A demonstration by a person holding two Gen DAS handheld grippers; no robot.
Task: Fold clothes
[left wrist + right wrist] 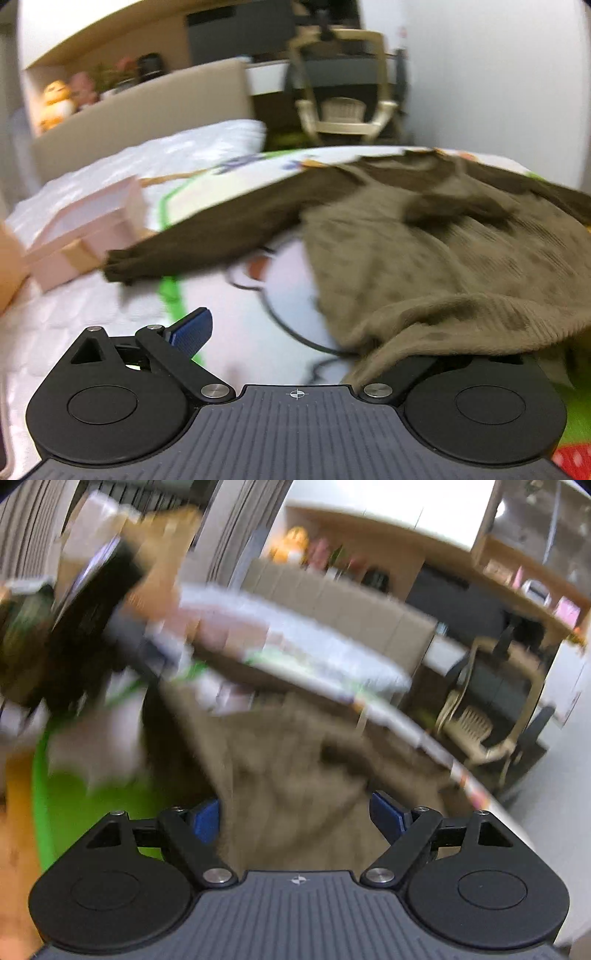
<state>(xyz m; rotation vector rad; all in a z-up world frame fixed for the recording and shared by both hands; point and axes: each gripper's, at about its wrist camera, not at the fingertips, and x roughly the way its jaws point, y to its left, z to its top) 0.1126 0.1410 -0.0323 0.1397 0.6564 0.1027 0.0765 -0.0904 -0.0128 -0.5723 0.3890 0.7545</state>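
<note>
One olive-brown sweater (424,251) lies on the printed bed cover (236,295), one pink box (85,232) near the cover's left edge. Two grippers are out, left (295,332) and right (295,812). One beige chair (343,107) stands beyond the bed's far edge; two plush toys (55,103) sit on the shelf

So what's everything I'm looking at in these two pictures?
sweater: one, olive body with dark brown sleeves, spread on the bed, its hem draped over the left tool's right finger
bed cover: one, white with green and cartoon print, under the sweater
pink box: one, open, on the bed at left
chair: one, beige, beyond the bed
soft toys: several, orange and pink, on the shelf
left tool: black, blue pads, open
right tool: black, blue pads, open over the sweater
</note>
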